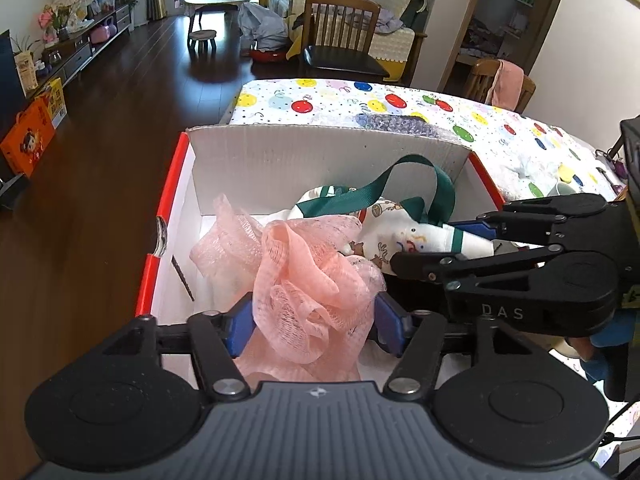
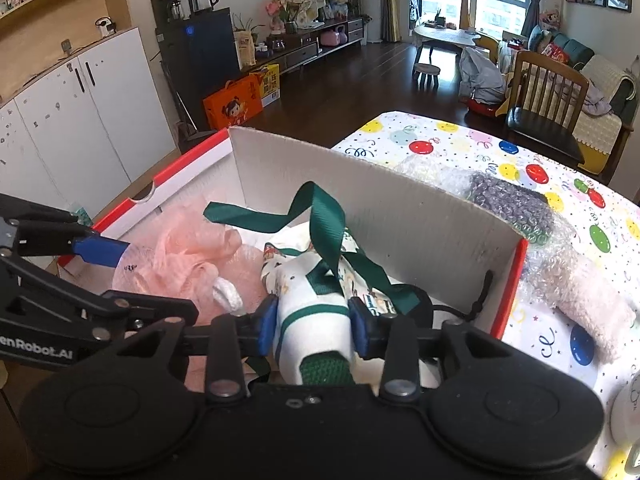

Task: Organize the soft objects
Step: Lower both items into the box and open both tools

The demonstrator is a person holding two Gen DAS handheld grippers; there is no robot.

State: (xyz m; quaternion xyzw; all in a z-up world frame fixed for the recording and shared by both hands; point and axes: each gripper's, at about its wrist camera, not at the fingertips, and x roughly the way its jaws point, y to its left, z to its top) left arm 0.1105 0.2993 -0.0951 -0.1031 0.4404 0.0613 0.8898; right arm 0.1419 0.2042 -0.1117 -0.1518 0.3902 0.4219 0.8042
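A white cardboard box with red edges (image 1: 320, 152) (image 2: 360, 200) stands on the table. Inside it lie a pink mesh bath pouf (image 1: 304, 264) (image 2: 180, 264) and a white printed cloth bag with green straps (image 1: 384, 236) (image 2: 312, 304). My left gripper (image 1: 314, 320) (image 2: 160, 280) reaches into the box with its blue pads wide apart. The pouf sits loosely between them. My right gripper (image 2: 314, 320) (image 1: 424, 242) is beside it, and its pads press on the rolled end of the cloth bag, which rests low in the box.
The table wears a balloon-print cloth (image 1: 360, 96). Bubble wrap (image 2: 512, 200) and a fluffy pink roll (image 2: 592, 304) lie right of the box. A white cup (image 1: 564, 189) stands further right. A black corded item (image 2: 424, 304) is in the box corner. A wooden chair (image 1: 340, 36) stands beyond the table.
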